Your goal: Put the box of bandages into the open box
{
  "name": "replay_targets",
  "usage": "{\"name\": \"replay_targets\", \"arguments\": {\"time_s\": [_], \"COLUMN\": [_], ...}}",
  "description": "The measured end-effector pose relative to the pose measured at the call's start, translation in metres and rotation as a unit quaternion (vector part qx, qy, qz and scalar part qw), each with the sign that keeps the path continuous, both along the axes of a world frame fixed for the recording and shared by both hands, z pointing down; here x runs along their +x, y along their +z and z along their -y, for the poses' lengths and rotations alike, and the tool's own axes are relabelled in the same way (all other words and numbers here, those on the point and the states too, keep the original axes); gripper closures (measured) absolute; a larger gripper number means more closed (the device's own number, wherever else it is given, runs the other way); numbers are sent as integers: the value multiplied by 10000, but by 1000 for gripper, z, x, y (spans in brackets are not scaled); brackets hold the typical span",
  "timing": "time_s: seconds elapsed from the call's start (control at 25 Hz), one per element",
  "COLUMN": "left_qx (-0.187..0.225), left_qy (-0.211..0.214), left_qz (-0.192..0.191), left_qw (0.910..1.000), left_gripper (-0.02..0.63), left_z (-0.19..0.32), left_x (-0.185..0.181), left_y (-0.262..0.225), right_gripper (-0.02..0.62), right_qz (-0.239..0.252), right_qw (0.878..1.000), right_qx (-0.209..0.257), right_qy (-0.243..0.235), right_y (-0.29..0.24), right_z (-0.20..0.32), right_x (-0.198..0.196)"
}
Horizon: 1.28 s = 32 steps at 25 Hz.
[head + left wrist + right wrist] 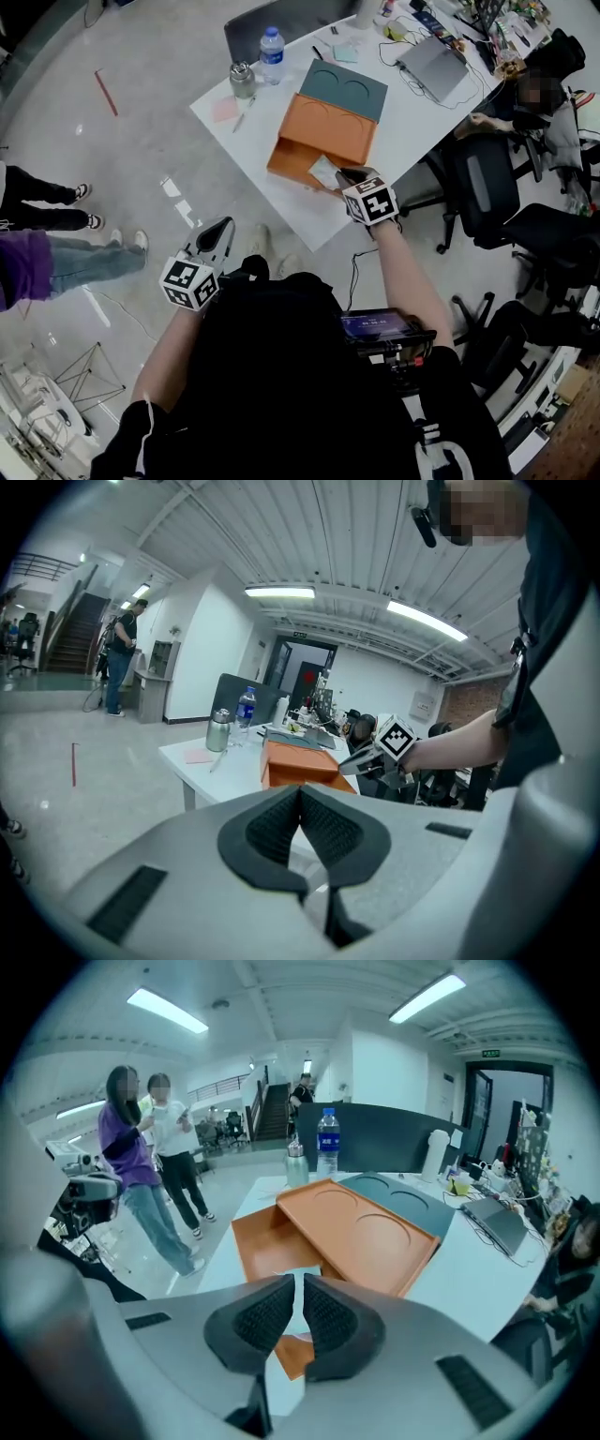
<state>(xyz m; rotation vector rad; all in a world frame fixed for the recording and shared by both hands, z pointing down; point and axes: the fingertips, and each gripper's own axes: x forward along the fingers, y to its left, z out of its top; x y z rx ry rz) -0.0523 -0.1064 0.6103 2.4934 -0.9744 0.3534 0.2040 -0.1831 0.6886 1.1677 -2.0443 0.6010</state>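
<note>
From here my right gripper [345, 175] sits just right of centre in the head view, reaching over the near edge of the white table [412, 108], with its jaws pinched on the box of bandages [324, 171], a small pale pack at their tips. In the right gripper view, that gripper [300, 1283] shows its two black pads drawn nearly together, with the pale box of bandages [302, 1316] filling the narrow slot between them. The pack hangs over the open box [298, 161], whose bare orange floor lies at centre left in the right gripper view [262, 1241]; I cannot tell whether the pack touches that floor. An orange lid [330, 127] with two round recesses lies tilted across the far half of the open box, and a dark teal tray [345, 87] of the same shape lies just behind it, toward the top of the frame. My left gripper [223, 230] is at lower left of centre in the head view, off the table and over the floor, well apart from the open box. In the left gripper view [300, 803] its pads meet with nothing between them. Toward the upper left of the table stand a water bottle [271, 54] and a metal flask [242, 80], and a grey laptop [433, 66] lies at the upper right
</note>
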Motion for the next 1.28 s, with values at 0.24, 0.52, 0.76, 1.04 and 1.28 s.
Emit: {"name": "replay_targets", "arguments": {"time_s": [0.24,0.52,0.76,1.04,1.28], "left_qx": [-68,92,213,253,217], "left_qy": [304,819,1282,1717,2146], "left_qz": [16,-38,-132,-202,-288], "left_qw": [9995,9966,9914,9846,9760], "left_gripper": [597,597,597,597,597], "left_z": [-16,-10,-1,-3,-24], "left_x": [9,17,16,14,23], "left_y": [6,-8,-22,-26,-26], "right_gripper": [560,565,568,568,568], "right_qz": [474,741,772,1006,1222], "right_qw": [9967,9887,9816,9709,9554], "right_qx": [533,1031,1272,1500,1962], "right_qy": [376,803,1197,1576,1840], "right_y": [-21,-54,-80,-96,-109], "right_z": [-21,-43,-66,-100,-151], "right_x": [2,6,4,-5,-6]}}
